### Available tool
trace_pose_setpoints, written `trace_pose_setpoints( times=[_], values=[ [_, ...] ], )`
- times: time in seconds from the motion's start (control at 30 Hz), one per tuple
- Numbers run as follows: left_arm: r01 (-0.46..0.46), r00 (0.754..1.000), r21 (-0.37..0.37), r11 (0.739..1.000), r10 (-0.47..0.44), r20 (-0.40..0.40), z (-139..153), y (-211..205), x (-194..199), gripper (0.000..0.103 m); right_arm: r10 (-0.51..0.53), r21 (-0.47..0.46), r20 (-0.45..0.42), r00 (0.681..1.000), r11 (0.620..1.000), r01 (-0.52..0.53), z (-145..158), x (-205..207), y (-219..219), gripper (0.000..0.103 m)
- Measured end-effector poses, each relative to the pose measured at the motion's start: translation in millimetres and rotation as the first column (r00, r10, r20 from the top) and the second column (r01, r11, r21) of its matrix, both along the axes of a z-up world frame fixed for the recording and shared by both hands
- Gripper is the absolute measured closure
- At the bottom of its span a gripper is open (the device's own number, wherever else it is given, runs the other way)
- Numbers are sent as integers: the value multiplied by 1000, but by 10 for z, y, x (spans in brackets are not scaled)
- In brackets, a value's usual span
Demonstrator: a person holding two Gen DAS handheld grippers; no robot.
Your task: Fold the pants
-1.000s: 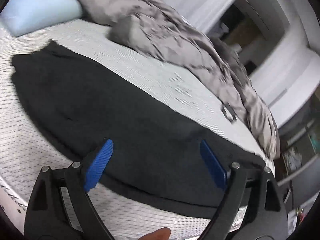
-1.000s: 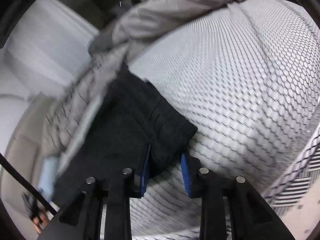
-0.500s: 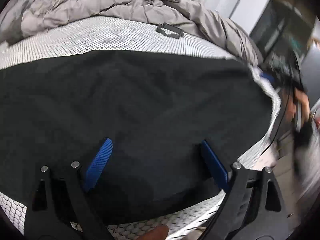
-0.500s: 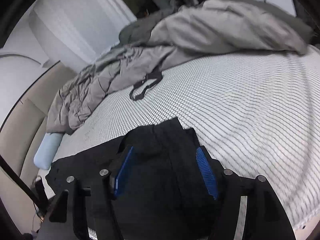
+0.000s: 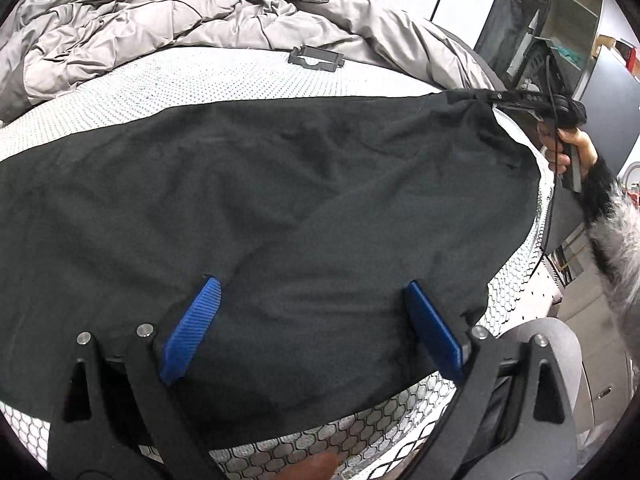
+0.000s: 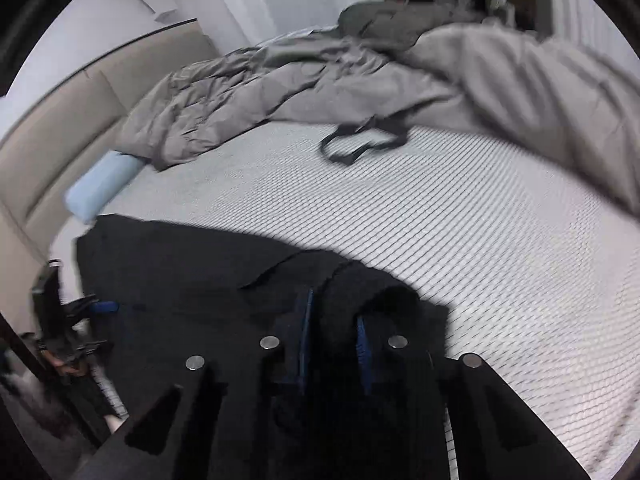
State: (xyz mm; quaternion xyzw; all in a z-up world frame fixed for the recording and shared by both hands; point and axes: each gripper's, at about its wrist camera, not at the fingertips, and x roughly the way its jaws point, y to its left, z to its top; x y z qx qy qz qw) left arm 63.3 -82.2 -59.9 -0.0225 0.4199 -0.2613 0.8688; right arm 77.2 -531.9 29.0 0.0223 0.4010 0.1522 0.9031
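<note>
Across the near edge of the bed [image 5: 240,76] lay the black pants [image 5: 280,184], spread flat over the white honeycomb-patterned mattress cover, their lower hem reaching almost to the mattress edge. Above them the left gripper [image 5: 312,320] hung with its blue pads [image 5: 192,328] spread wide — its jaws had just been opening further — and nothing was pinched between them; the dark cloth simply lay beneath the gap. At the far right corner of the pants the right gripper [image 5: 480,95] had its jaws pressed together on a bunch of the fabric, having just closed, with a hand [image 5: 560,148] in a fuzzy grey sleeve [image 5: 612,236] gripping its handle. From the right wrist view the same grip showed close up: the right gripper [image 6: 334,344] had its blue pads [image 6: 362,356] drawn nearly together, a raised ridge of black pants [image 6: 180,280] caught between them, and the left gripper [image 6: 100,307] was small at the left edge of that picture.

Beyond the pants a rumpled grey comforter [image 5: 180,20] was heaped along the far side of the bed, a small black strap or frame [image 5: 316,58] lay on the bare cover just before it — its exact nature was hard to tell — and a pale blue pillow [image 6: 100,184] rested against the beige headboard [image 6: 80,112].
</note>
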Motion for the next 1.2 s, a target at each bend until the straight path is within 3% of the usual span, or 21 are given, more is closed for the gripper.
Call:
trace_pose_setpoints(
  times=[0.1, 0.2, 0.27, 0.47, 0.53, 0.67, 0.7, 0.73, 0.77, 0.87, 0.93, 0.97, 1.07, 1.13, 1.2],
  values=[
    [7, 1000, -19, 1000, -7, -6, -20, 51, 19, 8, -123, -26, 49, 991, 992, 125, 58, 87, -139, 89],
    [17, 1000, -23, 1000, -18, -7, -12, 63, 37, 8, -260, -79, -38, 965, 963, 256, -152, 298, -287, 86],
    [15, 1000, -31, 999, -15, -16, 5, 81, 44, 8, -299, -86, -106, 948, 953, 290, -279, 349, -365, 82],
    [-11, 997, -130, 991, 1, -81, 98, 238, 143, 3, -277, 7, -80, 958, 960, 278, -39, 63, -421, 51],
    [-19, 996, -153, 988, 5, -94, 106, 288, 184, 2, -267, 33, -112, 957, 962, 272, -55, 93, -407, 50],
    [-2, 996, -115, 993, -7, -85, 108, 247, 193, 2, -268, 60, -205, 941, 957, 285, -244, 353, -414, 50],
    [0, 997, -108, 994, -9, -81, 107, 237, 181, 2, -264, 60, -222, 939, 957, 284, -293, 412, -409, 54],
    [2, 997, -101, 995, -9, -78, 107, 234, 168, 2, -253, 53, -237, 938, 961, 273, -334, 464, -383, 65],
    [4, 997, -97, 995, -11, -74, 107, 240, 152, 2, -238, 32, -224, 945, 967, 251, -324, 470, -307, 88],
    [6, 998, -98, 995, -13, -64, 102, 288, 113, 2, -173, 29, -51, 984, 984, 175, -17, 337, -113, 90],
    [12, 998, -91, 996, -17, -57, 81, 316, 102, 2, -171, 29, 10, 985, 985, 171, 118, 310, -80, 89],
    [12, 998, -83, 996, -17, -52, 74, 328, 106, 2, -195, 8, -5, 981, 981, 195, 97, 366, -86, 87],
    [3, 998, -69, 998, -7, -57, 69, 337, 120, 2, -347, -197, -143, 927, 928, 317, -248, 587, -153, 76],
    [-10, 998, -63, 998, 6, -59, 94, 339, 120, 2, -416, -173, -149, 897, 904, 390, -288, 519, -264, 73],
    [-20, 998, -61, 998, 17, -54, 128, 347, 114, 1, -461, -76, -109, 881, 887, 455, -140, 264, -347, 60]
  ],
)
